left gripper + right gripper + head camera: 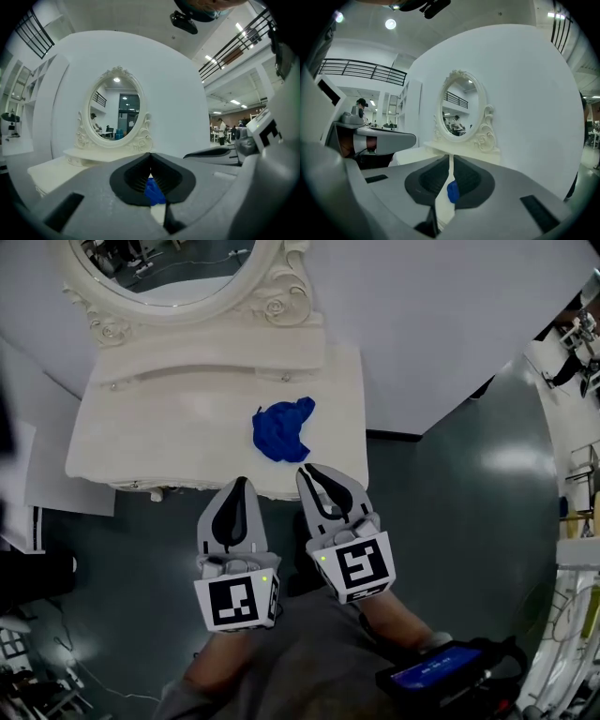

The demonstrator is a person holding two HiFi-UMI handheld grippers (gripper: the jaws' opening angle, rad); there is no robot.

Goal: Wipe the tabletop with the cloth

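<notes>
While the cloth [281, 432] lies crumpled on the tabletop [169, 427], our left gripper [239, 486] and right gripper [309, 471] hover at its front edge, jaws together, empty; next, we judge, one must open and grasp it.

Your L gripper [151, 158] has its jaws together at the tips, nothing held betw them. Thru the slit below the tips you see the blue cloth [153, 191] lying on the cream dressing table [49, 172] ahead. An oval mirror [115, 112] w/ carved frame stands at the table's back, against a white curved wall [183, 89]. Your R gripper [192, 153] shows just to the right
</notes>
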